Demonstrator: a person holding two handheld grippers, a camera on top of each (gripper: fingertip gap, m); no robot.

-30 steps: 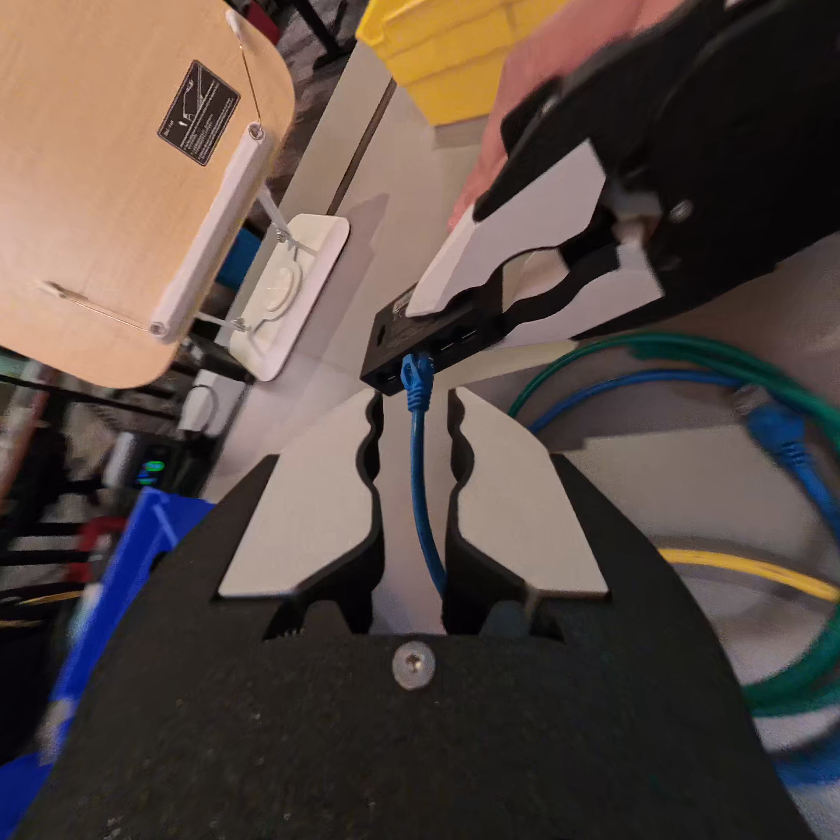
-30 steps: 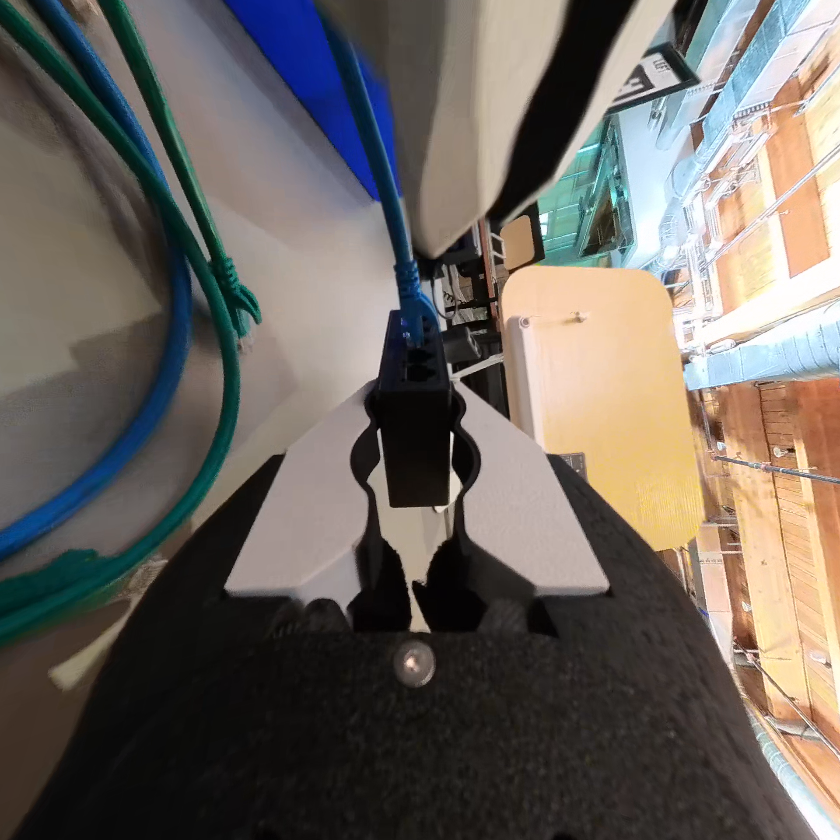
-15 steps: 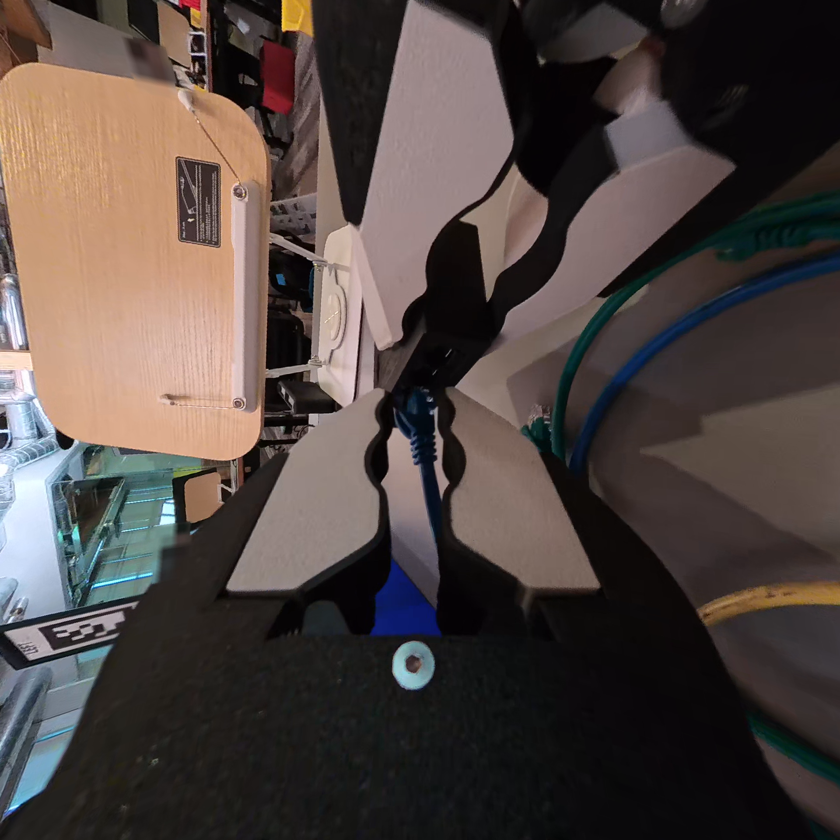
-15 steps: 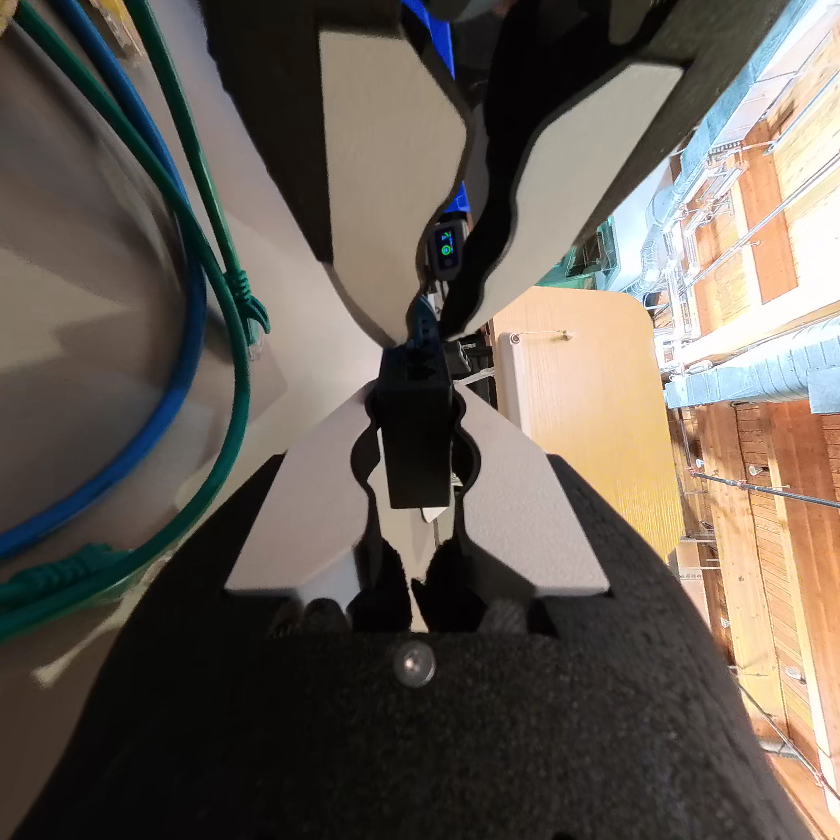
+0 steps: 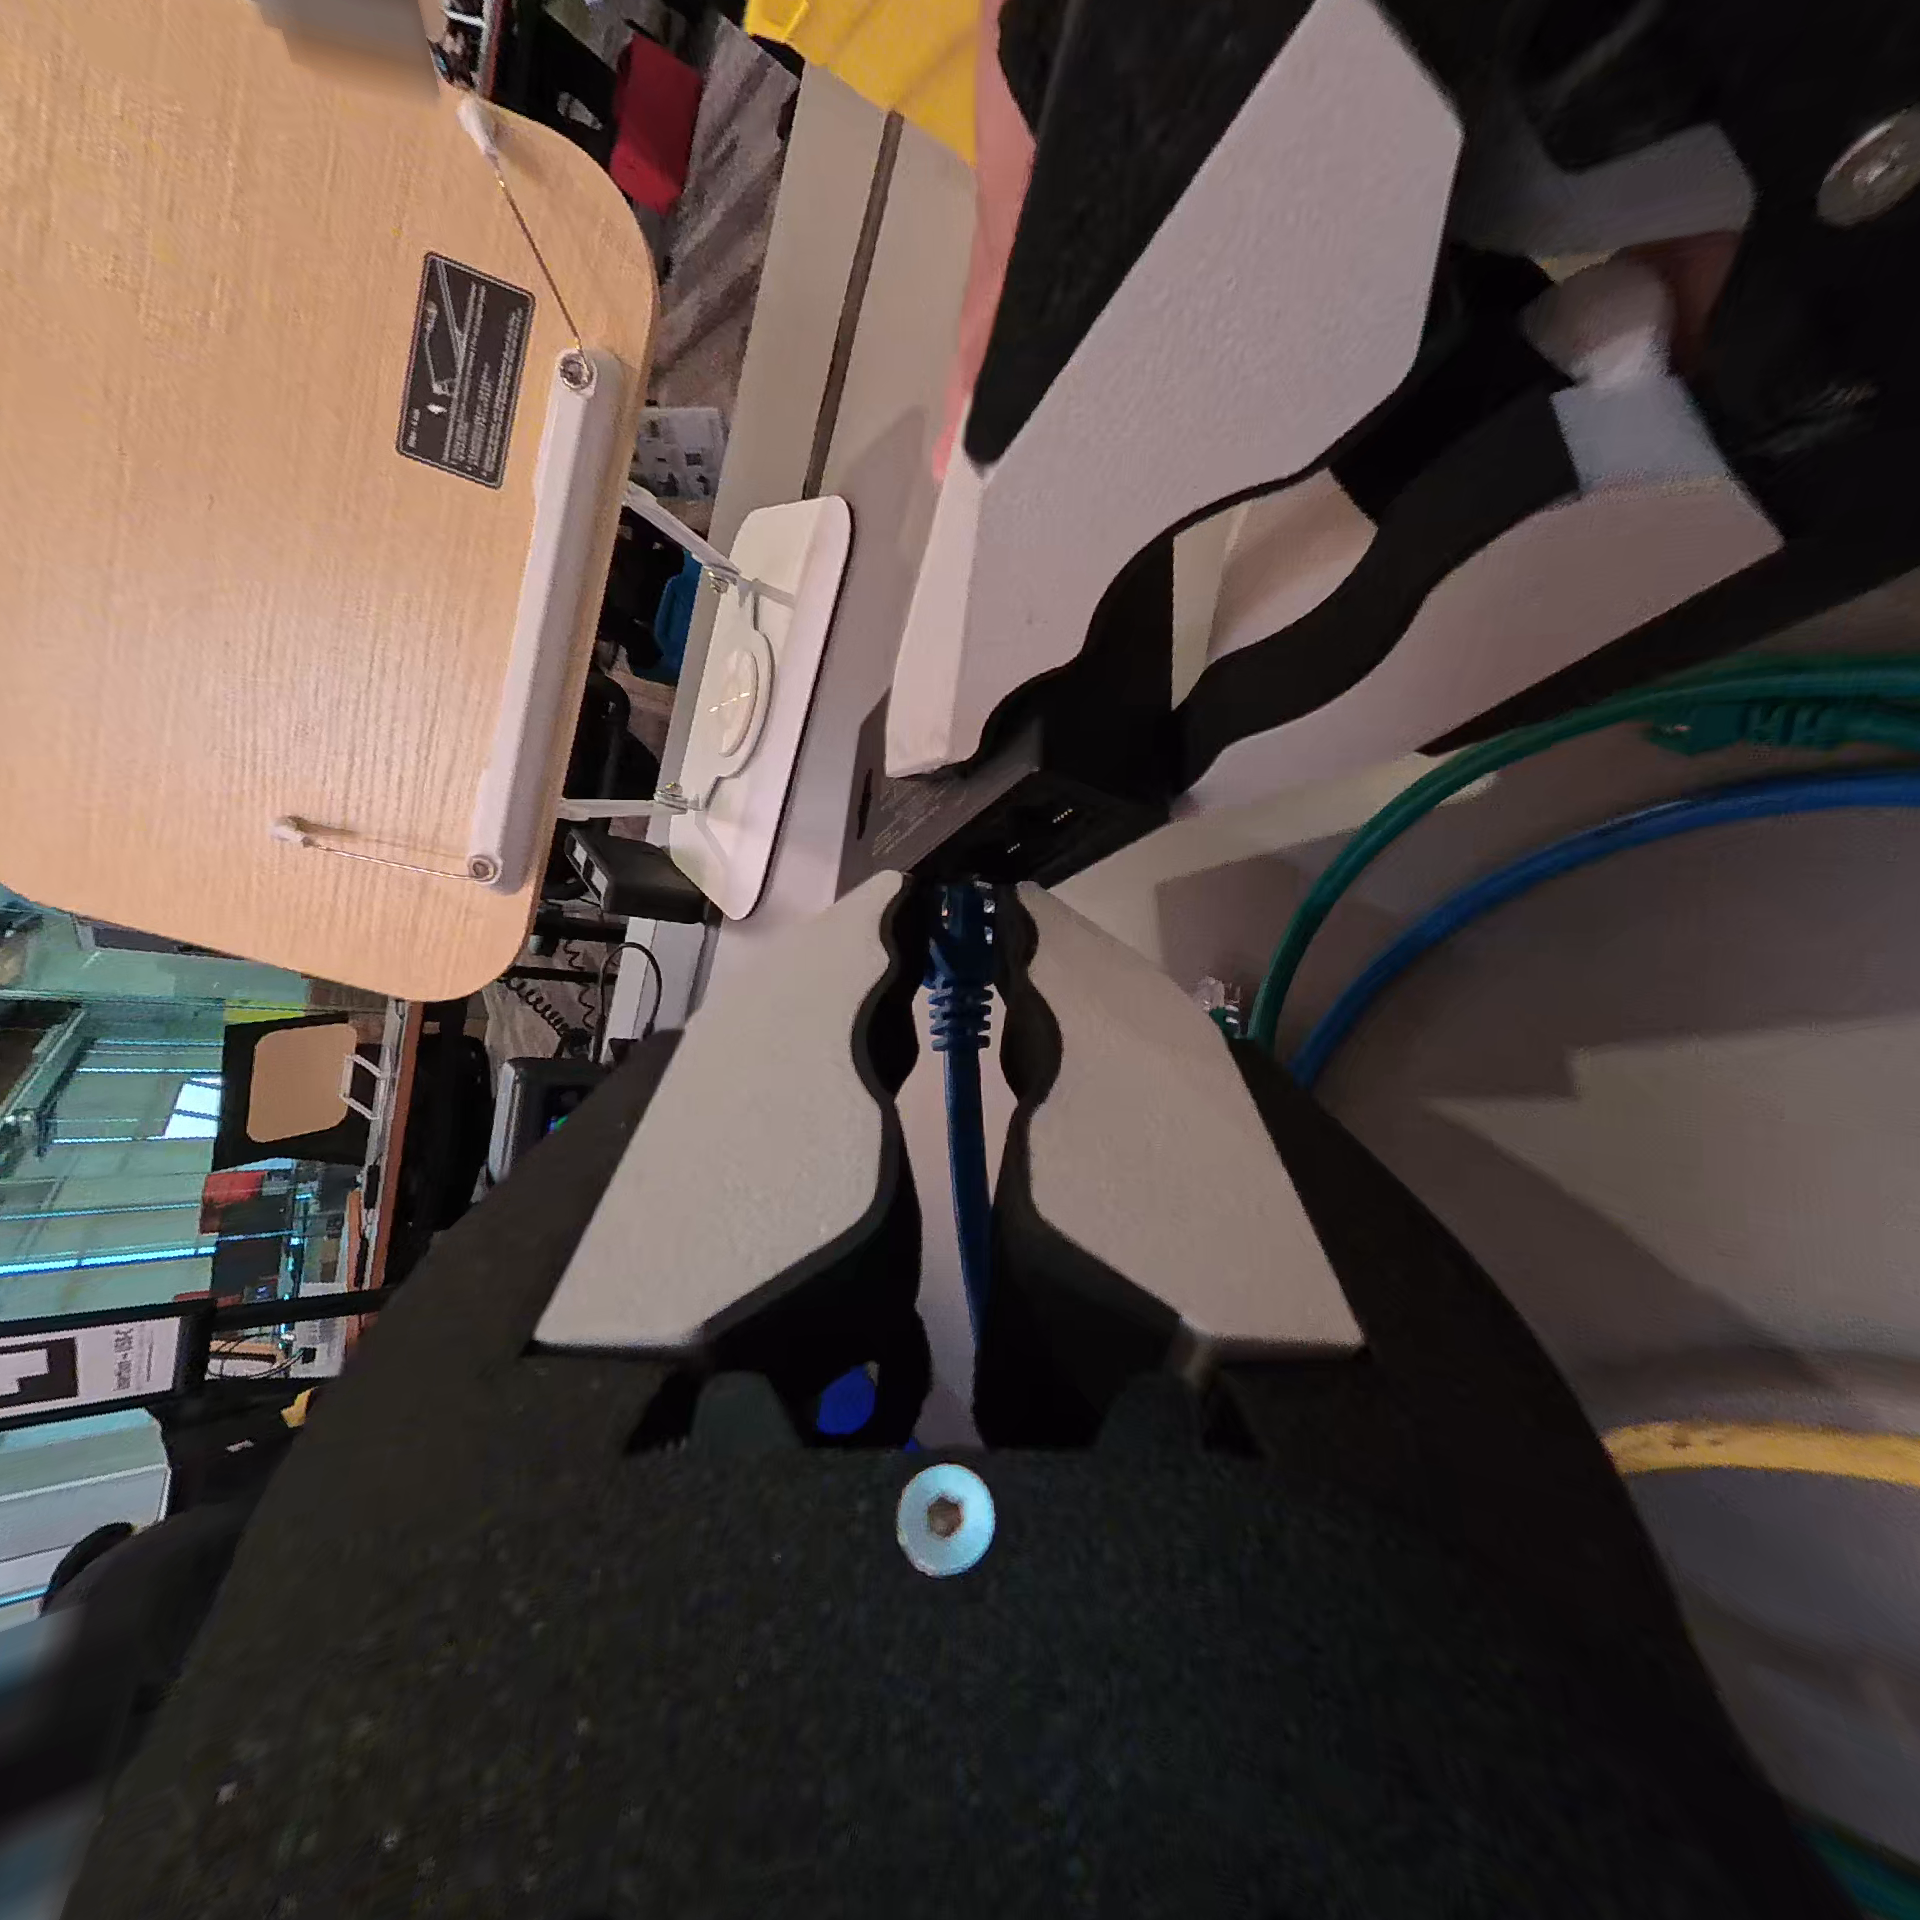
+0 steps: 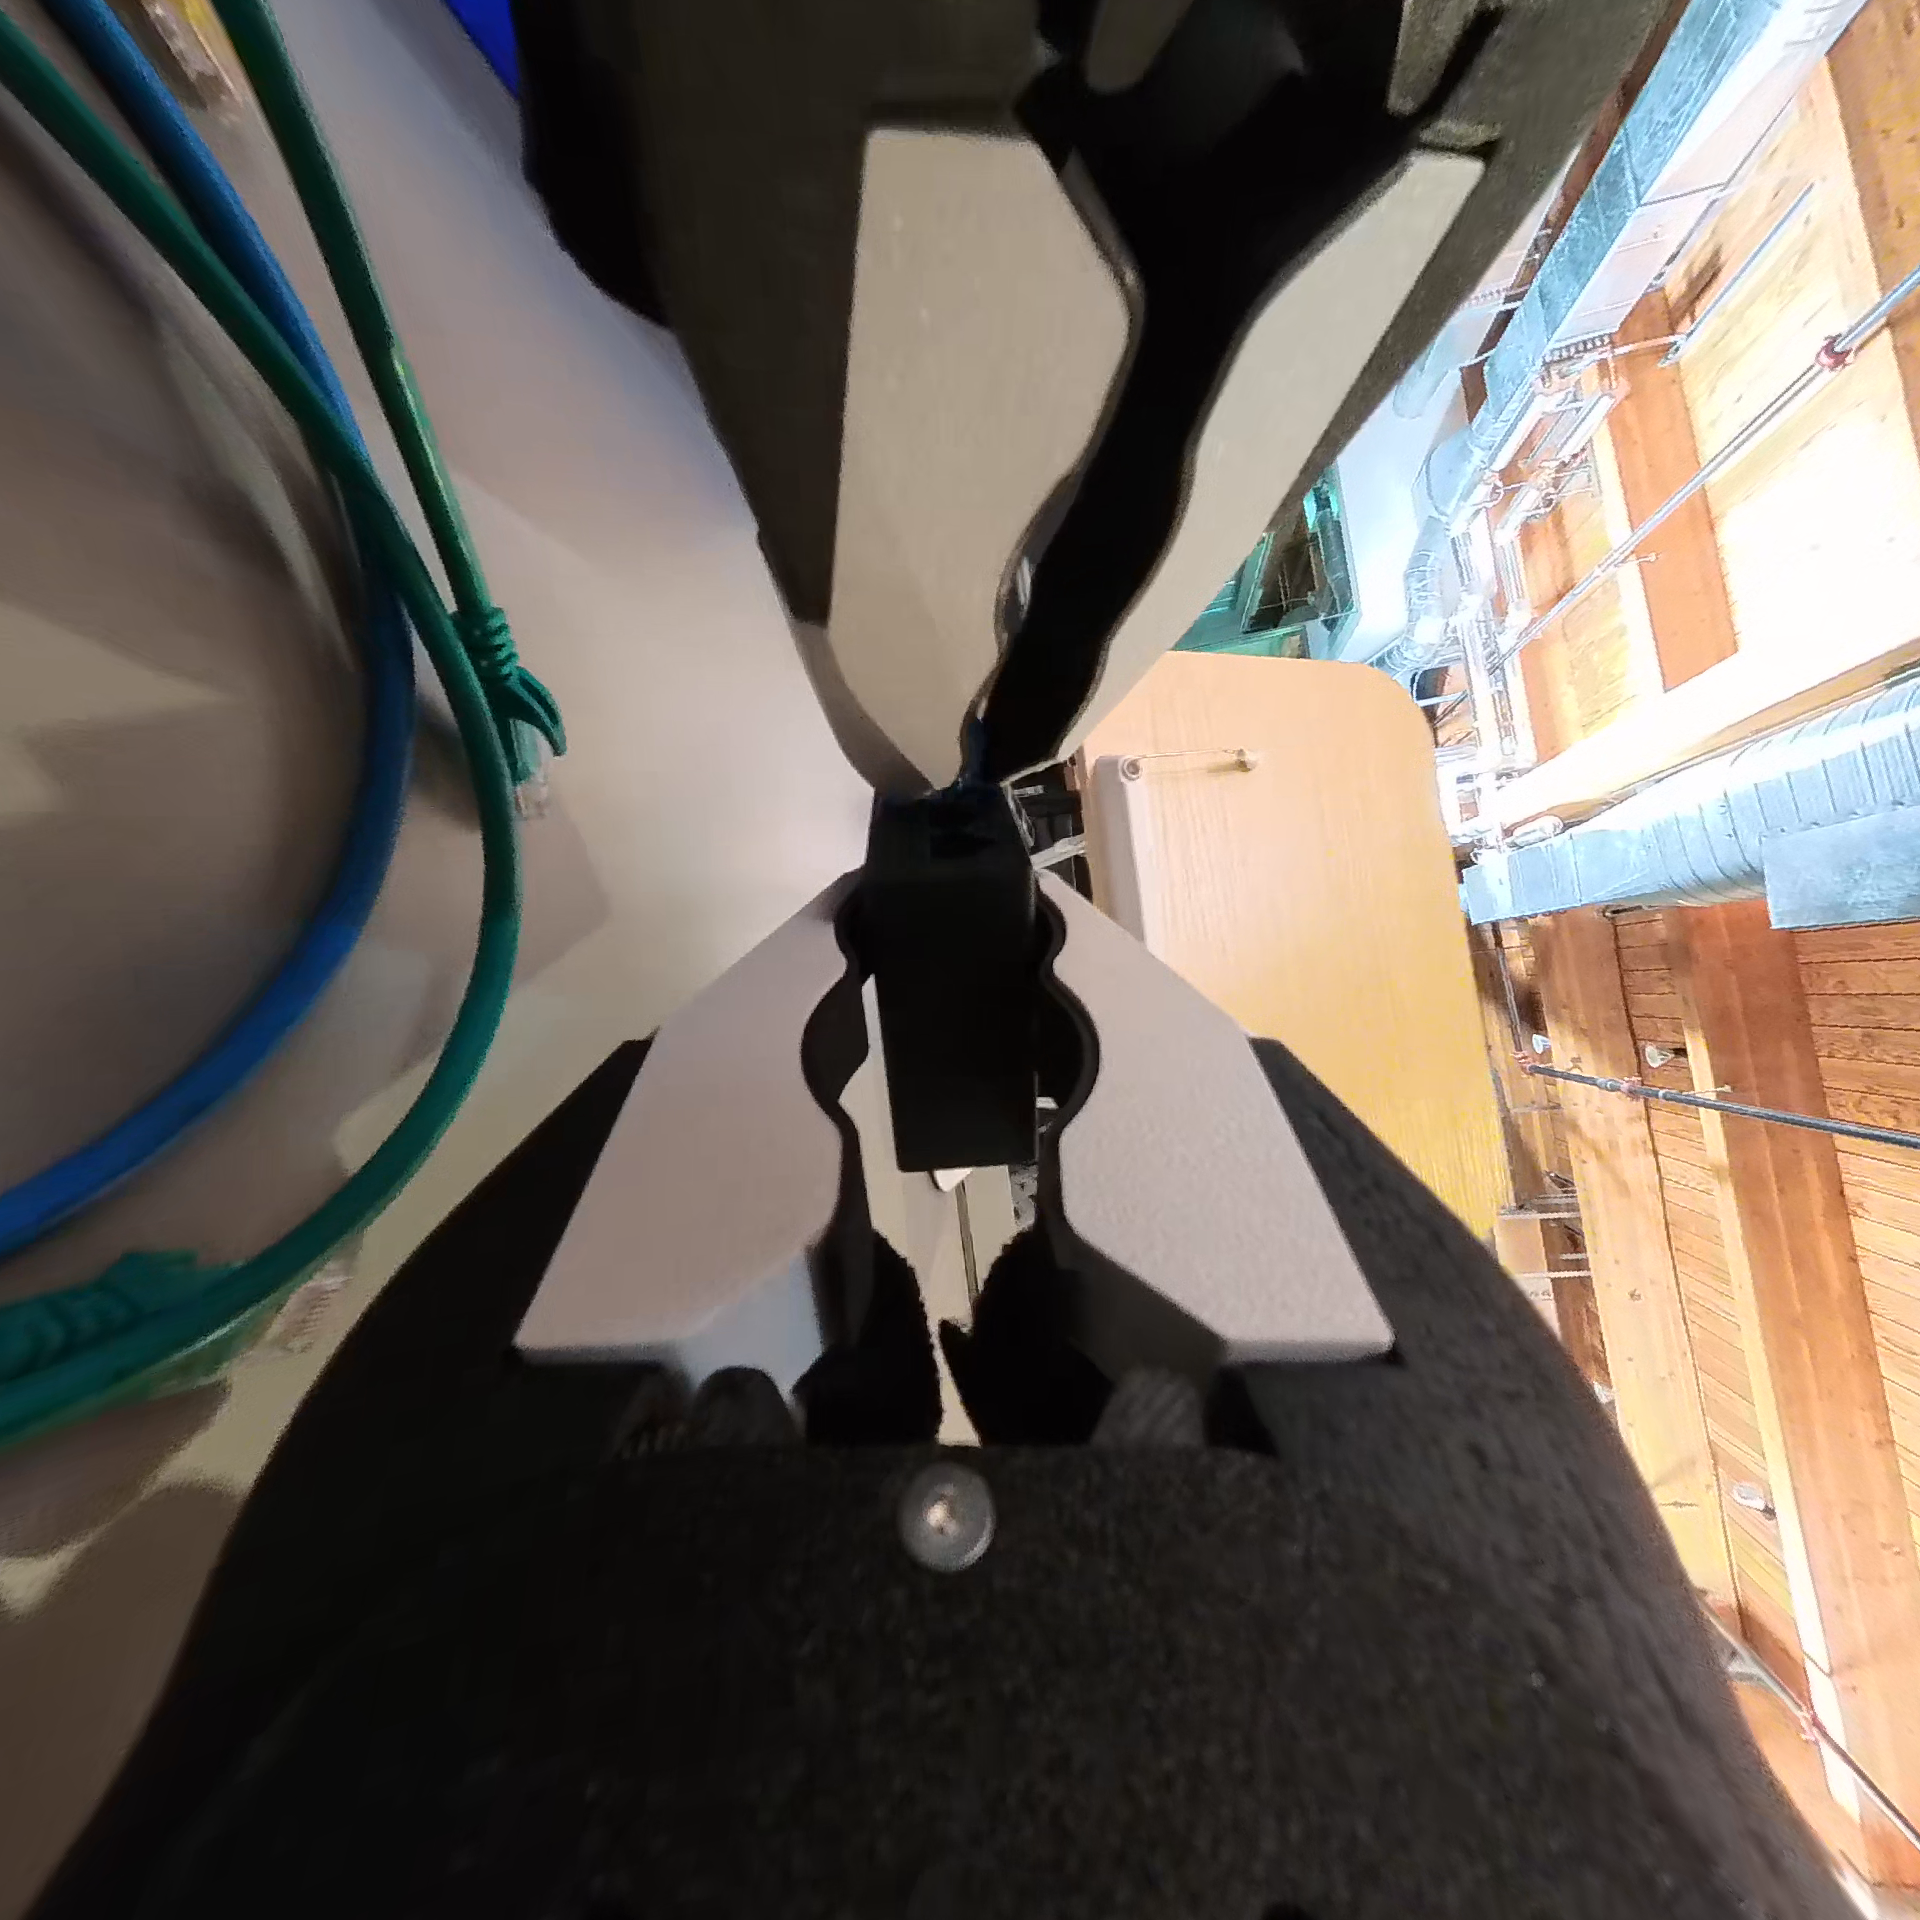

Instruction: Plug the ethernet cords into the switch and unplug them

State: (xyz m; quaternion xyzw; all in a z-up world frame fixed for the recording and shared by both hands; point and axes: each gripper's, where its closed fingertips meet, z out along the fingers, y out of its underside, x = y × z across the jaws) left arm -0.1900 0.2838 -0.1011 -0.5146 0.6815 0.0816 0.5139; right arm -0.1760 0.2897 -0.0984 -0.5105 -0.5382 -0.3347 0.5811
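In the left wrist view, the left gripper points toward 12 o'clock, its two pale fingers closed to a narrow gap on the plug end of a blue cord. The cord runs straight back between the fingers toward 6 o'clock. The plug's tip sits at the port face of the black switch, just above the fingertips; whether it is fully seated cannot be told. The right gripper reaches in from 1 o'clock, tilted down toward the centre, and clamps the switch from the far side. A bit of the person's hand shows at 12 o'clock behind it. A green cord and a second blue cord curve over the grey table at 3 o'clock, with a yellow cord lower at 4 o'clock. A wooden board fills 10 o'clock, with a white stand beside it.

In the right wrist view, the right gripper points toward 12 o'clock with its fingers closed against both sides of the switch, which stands lengthwise between them. The left gripper comes down from 12 o'clock, its tips meeting the switch's far end, where a sliver of the blue cord shows. The green cord lies loose at 9 o'clock, its plug free on the table, alongside the other blue cord.
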